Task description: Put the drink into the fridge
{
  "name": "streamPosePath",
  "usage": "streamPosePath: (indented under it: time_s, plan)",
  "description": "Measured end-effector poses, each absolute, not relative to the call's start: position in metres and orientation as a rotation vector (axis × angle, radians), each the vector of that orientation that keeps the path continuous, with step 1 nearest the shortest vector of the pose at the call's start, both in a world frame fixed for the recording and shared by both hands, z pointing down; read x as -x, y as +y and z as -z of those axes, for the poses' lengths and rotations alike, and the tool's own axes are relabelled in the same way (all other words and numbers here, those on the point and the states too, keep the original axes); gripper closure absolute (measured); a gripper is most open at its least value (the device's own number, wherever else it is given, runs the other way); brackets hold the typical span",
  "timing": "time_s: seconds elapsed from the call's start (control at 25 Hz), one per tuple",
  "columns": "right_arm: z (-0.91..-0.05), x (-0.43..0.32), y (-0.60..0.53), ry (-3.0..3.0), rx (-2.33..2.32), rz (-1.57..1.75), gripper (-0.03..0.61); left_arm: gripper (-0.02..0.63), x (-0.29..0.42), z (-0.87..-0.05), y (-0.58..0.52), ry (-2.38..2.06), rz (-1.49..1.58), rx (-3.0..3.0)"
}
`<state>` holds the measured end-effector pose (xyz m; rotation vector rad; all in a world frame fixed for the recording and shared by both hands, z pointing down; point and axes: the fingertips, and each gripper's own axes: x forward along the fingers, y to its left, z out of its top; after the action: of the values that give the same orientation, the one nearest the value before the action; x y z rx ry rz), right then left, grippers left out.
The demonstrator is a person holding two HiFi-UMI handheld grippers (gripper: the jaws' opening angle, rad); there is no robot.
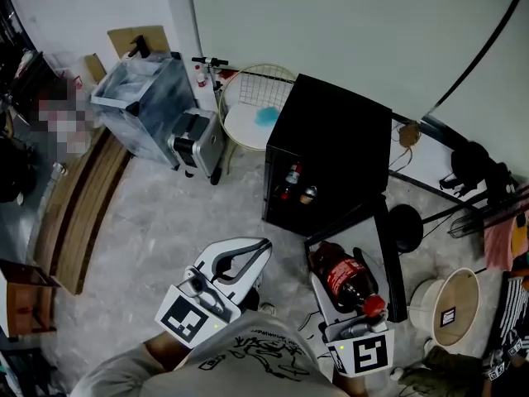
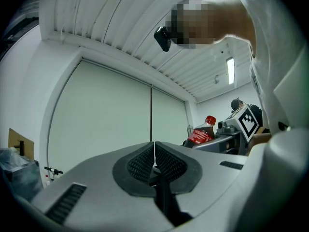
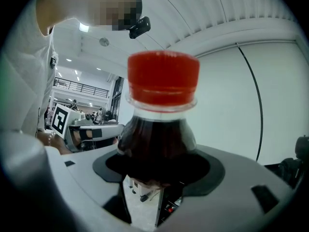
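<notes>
Right tool: the right tool [image 3: 159, 178] is clamped around the dark body of the drink bottle [image 1: 340, 275], jaws wide on its round sides, just below the shoulder.
Left tool: the left tool [image 2: 154, 166] is clenched, pads together, with nothing in it; it hangs well to the left of the fridge, out in front of it.
Drink: the bottle is in the air in front of the fridge [image 1: 331, 151], above the open door [image 1: 395, 263]. Its red cap [image 3: 163, 76] points back at the person and its base points towards the fridge.
Fridge: black, low, standing on the floor [image 1: 157, 222]. Its front is open, and a few small drinks [image 1: 291, 176] already stand inside.
Stage, as I judge it: carrying; the bottle is not yet inside the fridge.
Risk, slip: the bottle is smooth, round and looks heavy, so a tilt on the way down to the fridge could let it slide out of the jaws.
Risk, door: the door lies between the bottle and the fridge opening, so a low approach could knock the base against it.
Risk, inside: the opening looks tight, so pushing in blind could topple the drinks inside.
Risk, no help: the left tool is well away from the fridge and could not steady the door.
</notes>
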<state>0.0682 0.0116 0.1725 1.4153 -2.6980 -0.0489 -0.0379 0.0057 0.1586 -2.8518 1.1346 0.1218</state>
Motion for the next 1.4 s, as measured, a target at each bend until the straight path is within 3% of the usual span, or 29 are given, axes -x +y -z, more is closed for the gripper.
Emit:
streamPosePath:
  time_s: [0.84,1.4]
  plan:
    - [-0.175,-0.031,-0.084,-2.672,-1.468,0.048,0.265,0.591,0.078,-0.164,-0.095,1.104,-0.127,2.872]
    - [-0.169,-0.070,-0.101,-2.684,-1.488,0.021,0.265,0.591,0.035,-0.155,-0.106,1.106,-0.143,2.862]
